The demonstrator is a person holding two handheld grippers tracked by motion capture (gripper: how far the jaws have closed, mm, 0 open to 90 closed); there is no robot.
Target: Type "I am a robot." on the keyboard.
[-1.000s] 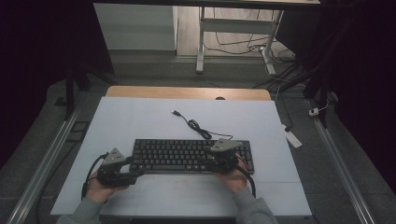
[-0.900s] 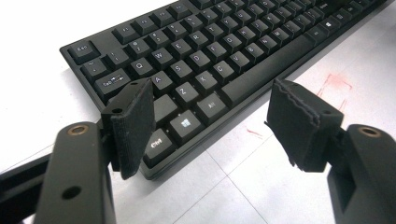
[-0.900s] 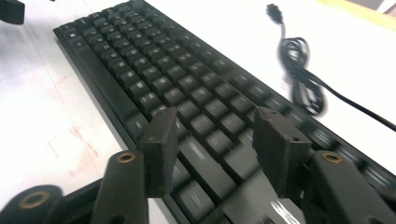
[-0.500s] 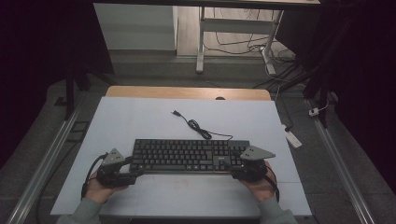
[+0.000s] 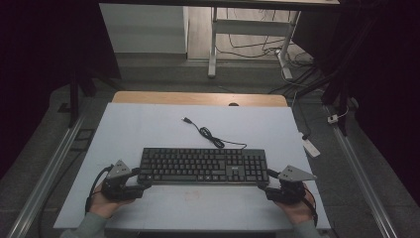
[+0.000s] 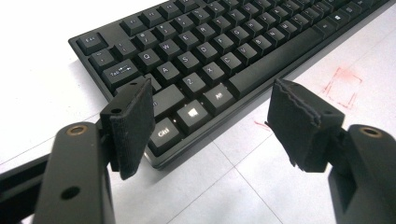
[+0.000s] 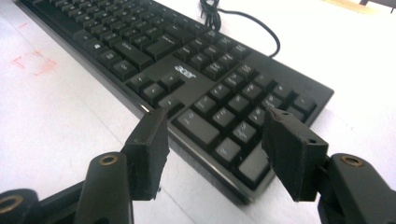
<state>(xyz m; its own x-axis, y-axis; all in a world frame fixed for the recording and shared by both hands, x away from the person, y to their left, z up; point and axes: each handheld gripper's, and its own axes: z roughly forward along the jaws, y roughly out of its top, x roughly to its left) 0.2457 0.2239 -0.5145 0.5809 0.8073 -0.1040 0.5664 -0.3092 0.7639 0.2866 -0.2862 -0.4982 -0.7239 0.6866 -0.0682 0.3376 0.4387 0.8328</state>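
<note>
The black keyboard (image 5: 203, 166) is seen lying flat on the white table (image 5: 148, 124), near the front edge and about midway between the left and right edges, with its long side parallel to that front edge. Its cable (image 5: 210, 136) is trailed loosely from the back side toward the far edge of the table. The left gripper (image 6: 210, 121) is placed at the front left corner of the keyboard with its jaws held apart, one pad above the corner keys and the other over the bare table in front; nothing is clamped. The right gripper (image 7: 215, 140) is placed at the front right corner, jaws also apart, with the corner lying between them but not yet pinched. It is judged that the main risk comes from uneven closing: if one corner is gripped before the other, the keyboard can be turned on the table and slipped out of the second gripper. Keys may be pressed or pulled off if a pad is closed on the caps instead of on the frame. If the keyboard is lifted, the loose cable could be dragged or caught.
</note>
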